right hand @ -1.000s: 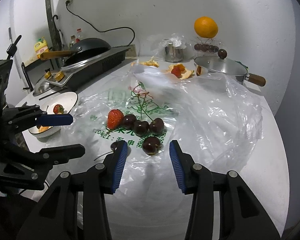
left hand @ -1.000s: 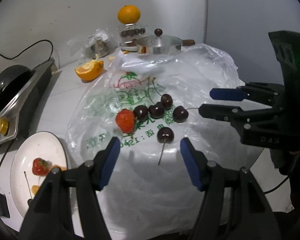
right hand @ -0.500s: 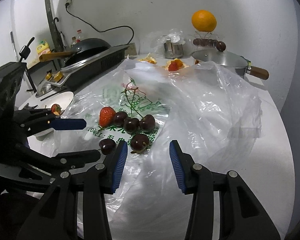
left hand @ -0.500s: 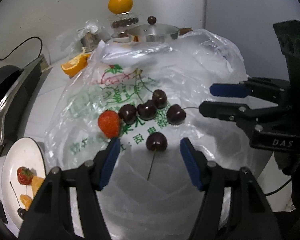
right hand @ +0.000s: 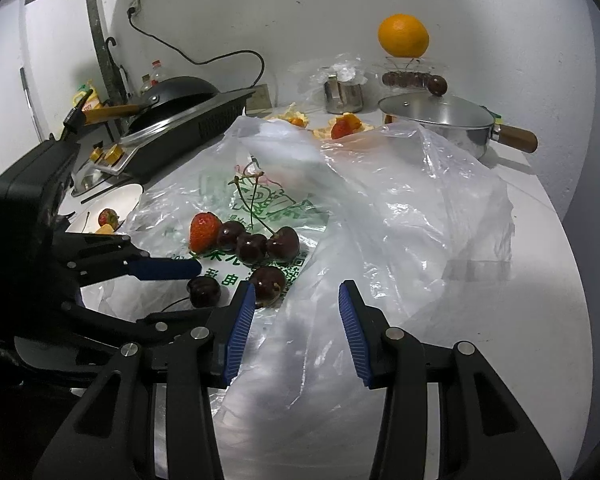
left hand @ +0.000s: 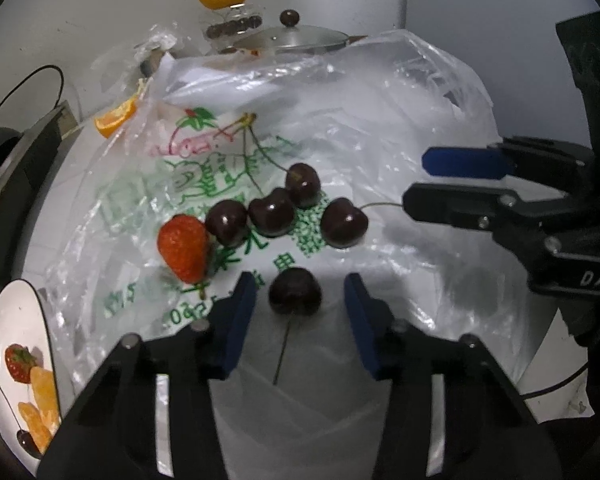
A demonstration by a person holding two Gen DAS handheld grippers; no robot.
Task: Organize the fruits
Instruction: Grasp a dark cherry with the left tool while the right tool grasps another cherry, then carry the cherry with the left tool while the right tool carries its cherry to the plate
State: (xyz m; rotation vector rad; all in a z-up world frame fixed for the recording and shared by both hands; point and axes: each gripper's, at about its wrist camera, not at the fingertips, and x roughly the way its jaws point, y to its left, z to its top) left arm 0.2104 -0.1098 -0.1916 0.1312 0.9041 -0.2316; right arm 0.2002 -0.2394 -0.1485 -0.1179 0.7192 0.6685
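A lone dark cherry point(left hand: 295, 292) with a long stem lies on a printed clear plastic bag point(left hand: 380, 120). My left gripper point(left hand: 300, 296) straddles it with the jaws closing; a gap still shows between each blue pad and the fruit. Just beyond it lie a strawberry point(left hand: 184, 248) and several more cherries point(left hand: 270, 212). My right gripper point(right hand: 296, 300) hovers open over bare plastic, to the right of the cherry point(right hand: 268, 280) nearest it. At the left stands a white plate point(left hand: 12, 320) holding a strawberry, orange pieces and a cherry.
At the back by the wall are a lidded steel pot point(right hand: 436, 120) with a wooden handle, a whole orange point(right hand: 403, 36) on a clear box, a metal cup point(right hand: 344, 96) and fruit scraps. A wok on a black stove point(right hand: 180, 92) fills the back left.
My left gripper has come forward and down over the lone cherry, and its jaws have narrowed around it. The right gripper has drifted slightly nearer the fruit.
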